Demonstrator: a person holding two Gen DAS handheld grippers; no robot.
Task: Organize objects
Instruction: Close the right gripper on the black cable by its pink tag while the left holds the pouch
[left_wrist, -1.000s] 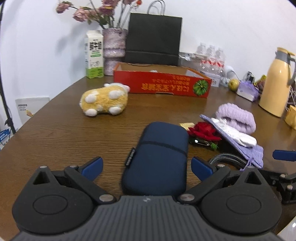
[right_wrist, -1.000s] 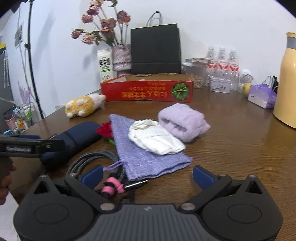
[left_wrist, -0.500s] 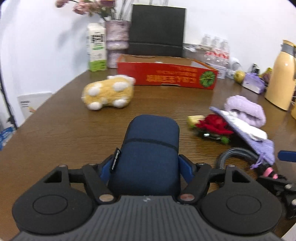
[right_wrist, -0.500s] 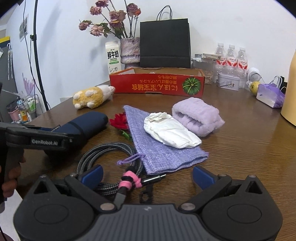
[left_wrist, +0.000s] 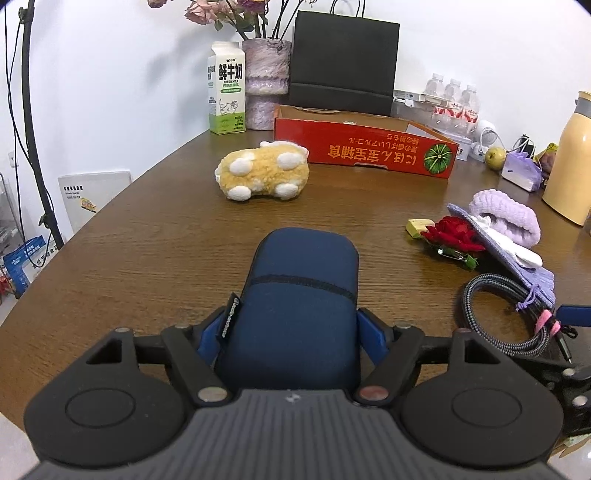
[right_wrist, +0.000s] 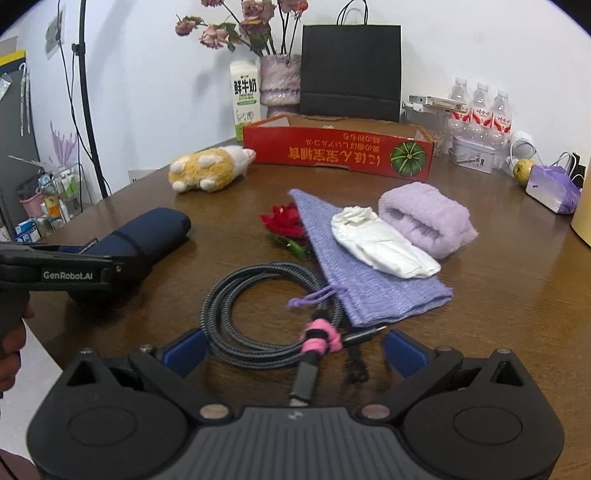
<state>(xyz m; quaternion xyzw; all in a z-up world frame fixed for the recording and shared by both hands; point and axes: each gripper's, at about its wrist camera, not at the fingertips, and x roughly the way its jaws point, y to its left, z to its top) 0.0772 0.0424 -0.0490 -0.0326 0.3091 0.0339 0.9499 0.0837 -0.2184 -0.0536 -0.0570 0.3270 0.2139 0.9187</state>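
Note:
A dark blue soft case (left_wrist: 303, 295) lies lengthwise on the wooden table (left_wrist: 147, 258). My left gripper (left_wrist: 291, 332) has it between its blue pads, which touch both of its sides; the jaws are opening slightly. My right gripper (right_wrist: 295, 350) stands open low over a coiled grey braided cable (right_wrist: 236, 295) with a pink tie, and the coil's near part lies between its fingers. Beyond are a lilac pouch (right_wrist: 369, 284), a white cloth (right_wrist: 380, 247), a rolled purple towel (right_wrist: 428, 221), a red rose (right_wrist: 284, 221) and a yellow plush toy (left_wrist: 262, 173).
A red cardboard box (left_wrist: 365, 147) sits open at the back. Behind it stand a milk carton (left_wrist: 226, 88), a vase (left_wrist: 266, 81), a black paper bag (left_wrist: 343, 62) and water bottles (right_wrist: 480, 110). A yellow thermos (left_wrist: 570, 162) is at the far right. The table's curved edge runs on the left.
My left gripper went from wide open to closed around the blue case. My right gripper moved forward, so the cable coil now lies between its fingers.

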